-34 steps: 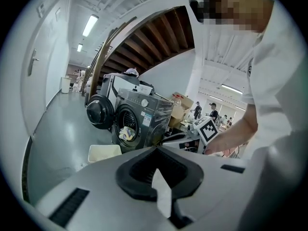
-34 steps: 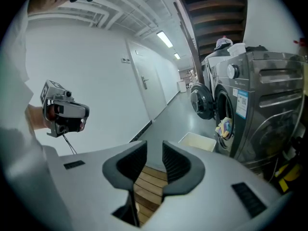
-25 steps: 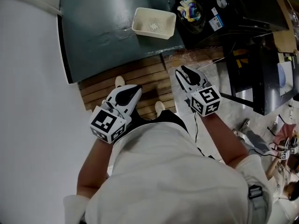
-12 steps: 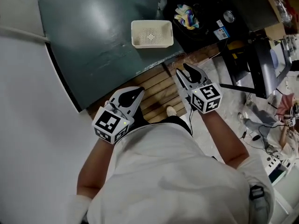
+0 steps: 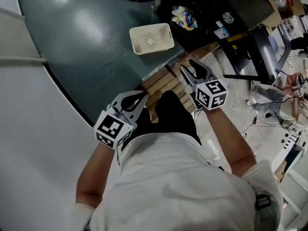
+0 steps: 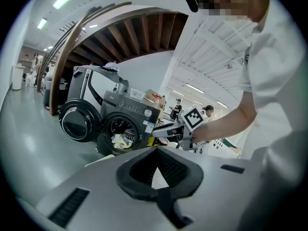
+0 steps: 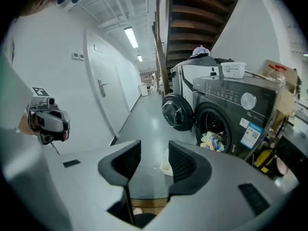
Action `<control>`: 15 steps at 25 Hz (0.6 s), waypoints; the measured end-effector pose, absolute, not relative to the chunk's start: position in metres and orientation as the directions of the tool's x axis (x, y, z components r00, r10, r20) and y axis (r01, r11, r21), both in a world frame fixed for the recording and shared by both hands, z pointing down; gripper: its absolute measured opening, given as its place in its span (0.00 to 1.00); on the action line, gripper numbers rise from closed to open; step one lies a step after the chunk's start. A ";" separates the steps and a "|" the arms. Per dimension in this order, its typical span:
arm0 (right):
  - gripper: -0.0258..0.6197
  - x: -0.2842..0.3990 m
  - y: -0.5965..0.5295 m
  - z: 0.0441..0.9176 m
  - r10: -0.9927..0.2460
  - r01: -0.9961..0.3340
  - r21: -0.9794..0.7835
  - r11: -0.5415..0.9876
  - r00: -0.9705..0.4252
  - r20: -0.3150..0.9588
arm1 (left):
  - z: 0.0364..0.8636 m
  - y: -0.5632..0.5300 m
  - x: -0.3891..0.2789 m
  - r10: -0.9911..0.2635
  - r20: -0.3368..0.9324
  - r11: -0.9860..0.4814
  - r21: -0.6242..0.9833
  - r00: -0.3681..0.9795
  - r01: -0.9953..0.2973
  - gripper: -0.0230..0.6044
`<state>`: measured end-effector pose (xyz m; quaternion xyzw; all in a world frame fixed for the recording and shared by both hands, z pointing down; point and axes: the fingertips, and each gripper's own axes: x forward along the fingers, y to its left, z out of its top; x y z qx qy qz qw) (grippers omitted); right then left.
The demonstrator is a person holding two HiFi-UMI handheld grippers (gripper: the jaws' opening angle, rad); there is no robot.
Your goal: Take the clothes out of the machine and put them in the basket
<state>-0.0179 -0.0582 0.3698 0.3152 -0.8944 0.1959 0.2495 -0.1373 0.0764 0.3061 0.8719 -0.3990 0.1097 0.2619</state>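
Left gripper is sitting closed, empty; right gripper is opening, empty. Clothes are lying inside machine, basket nearby.

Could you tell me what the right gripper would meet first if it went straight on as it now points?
Probably the white basket on the floor; it shows between the opening, empty jaws of the right gripper, though depth is unclear.

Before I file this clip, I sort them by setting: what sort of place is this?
Likely a laundry corner in a workshop or lab hall: a front-loading washing machine with clothes in its open drum, a basket on the grey floor, a staircase overhead.
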 end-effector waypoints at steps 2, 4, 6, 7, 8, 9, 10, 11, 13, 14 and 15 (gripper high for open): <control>0.29 -0.018 -0.072 0.373 -0.477 -0.675 -0.194 0.712 -0.667 0.573 | 0.307 0.063 -0.132 -0.616 0.398 -0.565 0.378 0.680 -0.733 0.03; 0.29 -0.016 -0.081 0.370 -0.498 -0.691 -0.192 0.697 -0.659 0.563 | 0.300 0.057 -0.125 -0.593 0.402 -0.589 0.375 0.698 -0.716 0.03; 0.29 -0.014 -0.092 0.372 -0.513 -0.707 -0.200 0.679 -0.651 0.559 | 0.295 0.050 -0.118 -0.577 0.411 -0.604 0.367 0.706 -0.707 0.03; 0.30 -0.012 -0.100 0.378 -0.519 -0.717 -0.205 0.666 -0.643 0.562 | 0.295 0.044 -0.115 -0.570 0.415 -0.608 0.367 0.709 -0.704 0.03; 0.32 -0.011 -0.110 0.387 -0.525 -0.730 -0.213 0.650 -0.634 0.568 | 0.298 0.037 -0.114 -0.562 0.419 -0.612 0.370 0.713 -0.699 0.03; 0.33 -0.010 -0.120 0.398 -0.531 -0.743 -0.220 0.632 -0.623 0.574 | 0.301 0.030 -0.113 -0.553 0.422 -0.615 0.374 0.718 -0.694 0.03; 0.34 -0.009 -0.132 0.410 -0.536 -0.755 -0.227 0.615 -0.612 0.582 | 0.305 0.021 -0.112 -0.544 0.425 -0.620 0.377 0.723 -0.688 0.03; 0.35 -0.009 -0.144 0.422 -0.539 -0.766 -0.230 0.600 -0.600 0.591 | 0.310 0.011 -0.112 -0.536 0.428 -0.625 0.379 0.728 -0.683 0.03; 0.38 -0.006 -0.173 0.446 -0.545 -0.786 -0.231 0.574 -0.577 0.608 | 0.321 -0.011 -0.110 -0.521 0.432 -0.632 0.384 0.736 -0.673 0.03; 0.39 -0.004 -0.187 0.457 -0.548 -0.795 -0.231 0.561 -0.566 0.615 | 0.327 -0.021 -0.108 -0.511 0.436 -0.636 0.388 0.741 -0.667 0.03; 0.40 -0.003 -0.200 0.467 -0.552 -0.804 -0.232 0.548 -0.556 0.622 | 0.333 -0.031 -0.106 -0.499 0.440 -0.642 0.392 0.747 -0.660 0.03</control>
